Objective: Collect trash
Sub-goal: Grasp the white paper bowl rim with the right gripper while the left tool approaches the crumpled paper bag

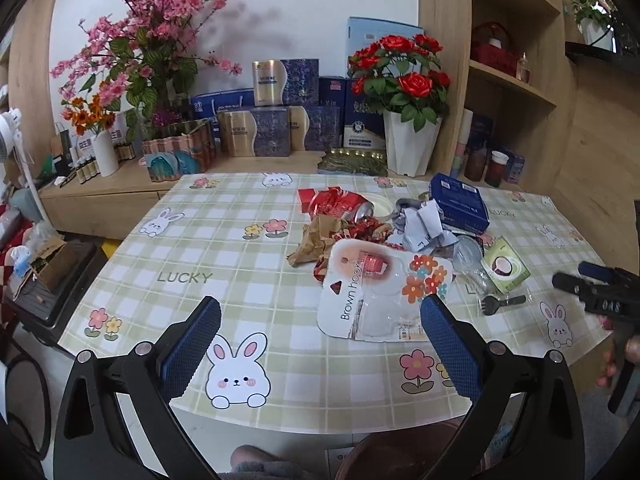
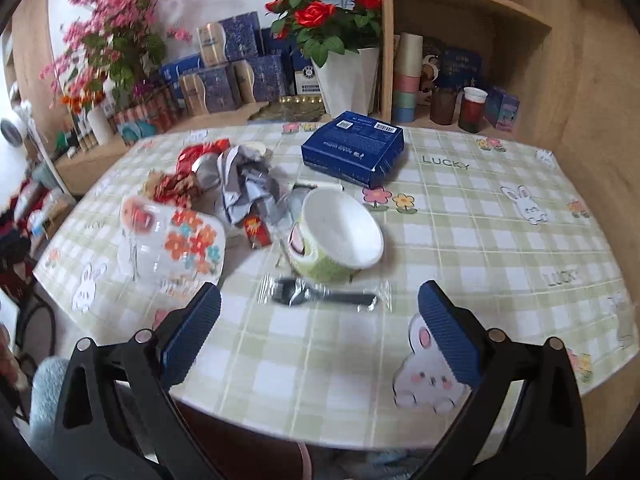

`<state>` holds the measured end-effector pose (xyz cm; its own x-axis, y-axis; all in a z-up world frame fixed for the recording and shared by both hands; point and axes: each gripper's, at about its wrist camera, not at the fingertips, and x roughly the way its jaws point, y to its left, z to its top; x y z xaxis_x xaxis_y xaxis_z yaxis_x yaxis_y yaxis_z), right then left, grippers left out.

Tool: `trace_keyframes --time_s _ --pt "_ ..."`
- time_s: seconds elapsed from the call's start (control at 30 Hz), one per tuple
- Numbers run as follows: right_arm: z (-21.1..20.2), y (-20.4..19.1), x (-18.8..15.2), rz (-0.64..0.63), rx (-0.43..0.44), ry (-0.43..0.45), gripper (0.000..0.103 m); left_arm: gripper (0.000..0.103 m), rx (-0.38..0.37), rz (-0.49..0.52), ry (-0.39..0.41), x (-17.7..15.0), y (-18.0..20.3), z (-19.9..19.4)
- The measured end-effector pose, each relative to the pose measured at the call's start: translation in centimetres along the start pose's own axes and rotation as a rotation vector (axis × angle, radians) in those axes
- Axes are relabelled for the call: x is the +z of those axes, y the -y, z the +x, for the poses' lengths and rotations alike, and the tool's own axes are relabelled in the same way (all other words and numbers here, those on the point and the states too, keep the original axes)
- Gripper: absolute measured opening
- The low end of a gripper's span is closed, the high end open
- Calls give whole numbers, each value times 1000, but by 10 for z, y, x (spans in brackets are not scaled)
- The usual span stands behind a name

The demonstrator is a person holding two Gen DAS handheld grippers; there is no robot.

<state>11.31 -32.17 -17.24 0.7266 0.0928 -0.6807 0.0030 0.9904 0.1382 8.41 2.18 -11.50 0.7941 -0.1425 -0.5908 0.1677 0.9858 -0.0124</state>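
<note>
Left wrist view: left hand-held gripper [image 1: 320, 344], ribbed blue pads spread apart, nothing between them, above the checked vinyl surface [image 1: 240, 248].
Blister pack [image 1: 380, 292]: flat white card under clear moulded plastic, at 12 o'clock, long axis running toward 1 o'clock.
Crushed can [image 1: 340, 205]: red metal on its side, mouth toward 3 o'clock, in the trash heap beyond.
Right hand-held gripper [image 2: 319, 330]: pads apart, empty.
Wrapped fork [image 2: 320, 298]: black plastic in a clear sleeve, lying crosswise, tines toward 9 o'clock.
Paper cup [image 2: 338, 236]: green printed, tipped over, white inside empty, mouth toward 2 o'clock.
Blue box [image 2: 354, 148]: flat cardboard, at 12 o'clock.
</note>
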Motion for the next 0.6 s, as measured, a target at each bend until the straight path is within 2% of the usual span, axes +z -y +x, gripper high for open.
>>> trace_keyframes --time_s 0.1,0.3,0.5,0.6 --pt "24 13 6 65 36 14 97 98 -4 12 -20 -2 4 13" --pt "75 20 14 110 30 -53 97 98 6 19 -29 -3 8 32" --pt "103 36 17 222 41 -94 97 98 -41 -25 -54 -2 -1 49" --pt "105 36 16 231 60 -104 97 98 -88 -15 -46 -4 -1 62"
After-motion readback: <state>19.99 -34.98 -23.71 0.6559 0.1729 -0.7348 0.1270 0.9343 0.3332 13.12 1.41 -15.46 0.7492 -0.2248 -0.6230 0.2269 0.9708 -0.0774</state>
